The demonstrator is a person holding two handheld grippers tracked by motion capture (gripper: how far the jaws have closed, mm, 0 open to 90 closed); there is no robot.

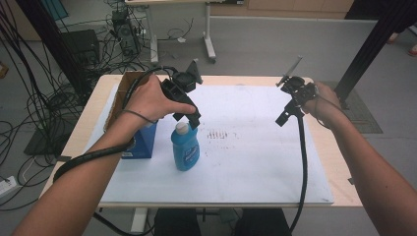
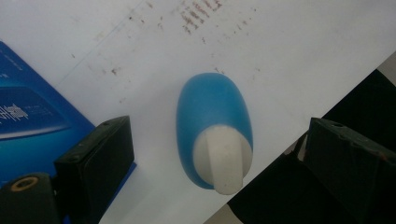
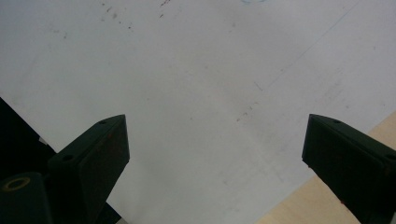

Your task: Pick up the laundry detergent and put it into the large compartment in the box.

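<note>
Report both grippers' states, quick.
Left gripper: open, jaws spread above the blue bottle, not touching it.
Right gripper: open, holding nothing, over the white sheet.

Even soft light, faint shadows, slightly blurry gripper views

The bottle (image 2: 212,116) looks like smooth, slightly glossy blue plastic, with a matt white plastic cap (image 2: 223,158). The box (image 1: 142,142) beside it seems glossy printed blue card. The jaws of the left gripper (image 2: 215,163) are matt black, probably plastic. A white, matt, stained sheet (image 1: 246,162) covers the pale wood table (image 1: 339,172).
</note>
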